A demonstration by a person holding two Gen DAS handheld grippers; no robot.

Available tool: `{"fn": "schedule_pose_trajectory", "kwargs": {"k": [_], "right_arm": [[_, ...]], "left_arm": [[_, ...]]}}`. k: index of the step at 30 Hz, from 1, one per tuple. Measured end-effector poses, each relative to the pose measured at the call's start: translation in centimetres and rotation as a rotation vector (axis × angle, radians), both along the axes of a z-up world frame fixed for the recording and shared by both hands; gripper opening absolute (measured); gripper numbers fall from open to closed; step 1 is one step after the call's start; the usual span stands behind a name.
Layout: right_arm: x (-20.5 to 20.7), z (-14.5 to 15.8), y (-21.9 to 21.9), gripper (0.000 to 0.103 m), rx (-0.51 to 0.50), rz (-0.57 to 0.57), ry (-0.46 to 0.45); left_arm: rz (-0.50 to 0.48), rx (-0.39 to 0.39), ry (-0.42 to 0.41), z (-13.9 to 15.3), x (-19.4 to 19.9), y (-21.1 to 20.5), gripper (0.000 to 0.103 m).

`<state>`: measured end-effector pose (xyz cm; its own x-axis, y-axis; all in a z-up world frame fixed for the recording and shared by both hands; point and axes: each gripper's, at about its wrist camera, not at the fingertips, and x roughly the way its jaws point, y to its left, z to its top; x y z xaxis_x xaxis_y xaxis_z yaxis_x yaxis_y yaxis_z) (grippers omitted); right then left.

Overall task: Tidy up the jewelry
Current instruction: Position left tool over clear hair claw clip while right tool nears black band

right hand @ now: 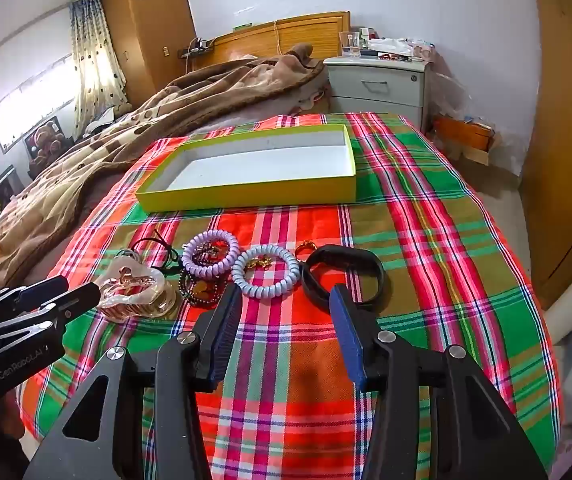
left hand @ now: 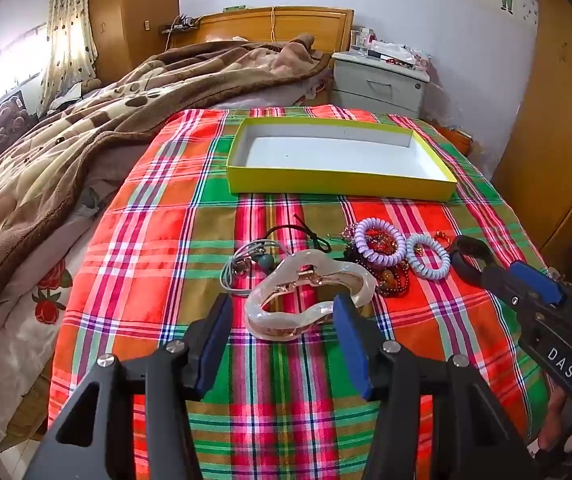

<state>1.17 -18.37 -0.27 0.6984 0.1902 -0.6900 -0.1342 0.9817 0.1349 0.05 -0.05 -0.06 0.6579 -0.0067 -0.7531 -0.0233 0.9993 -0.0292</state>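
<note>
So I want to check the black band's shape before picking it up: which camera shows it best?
The right wrist view: the black band lies as a nearly whole loop just beyond the open right gripper. In the left wrist view that gripper partly hides the band.

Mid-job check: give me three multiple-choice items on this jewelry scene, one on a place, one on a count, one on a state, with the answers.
1. Where does the pearly translucent hair claw clip lie?
A. inside the box
B. on the plaid cloth in front of the left gripper
C. on the nightstand

2. How many coiled plastic hair ties show?
A. one
B. two
C. four

3. What state is the shallow yellow-green cardboard box in?
A. empty
B. half full
C. lidded

Answers:
1 B, the clip sits on the plaid cloth just past the open blue pads.
2 B, a lilac coil and a pale blue coil.
3 A, only its bare white floor shows.
</note>
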Motion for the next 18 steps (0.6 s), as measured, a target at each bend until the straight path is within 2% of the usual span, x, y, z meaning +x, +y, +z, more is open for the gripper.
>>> {"fn": "schedule_pose_trajectory", "kwargs": {"k": [11, 14, 18], "right_arm": [[-0.1, 0.5, 0.5, 0.047, -0.023, 0.016, -0.031], [-0.8, 0.8, 0.7, 0.047, -0.041, 0.025, -0.043], [-0.8, 0.8, 0.7, 0.047, -0.034, 0.022, -0.044]], "left_arm": [[0.016, 0.029, -0.032, 0.0, -1.2, -0.4, 0.054], [0.023, 0.0, -0.029, 0.5, -0.6, 0.0, 0.054], [0.022, 0.009, -0.02, 0.6, -0.7, 0.0, 0.054]]}}
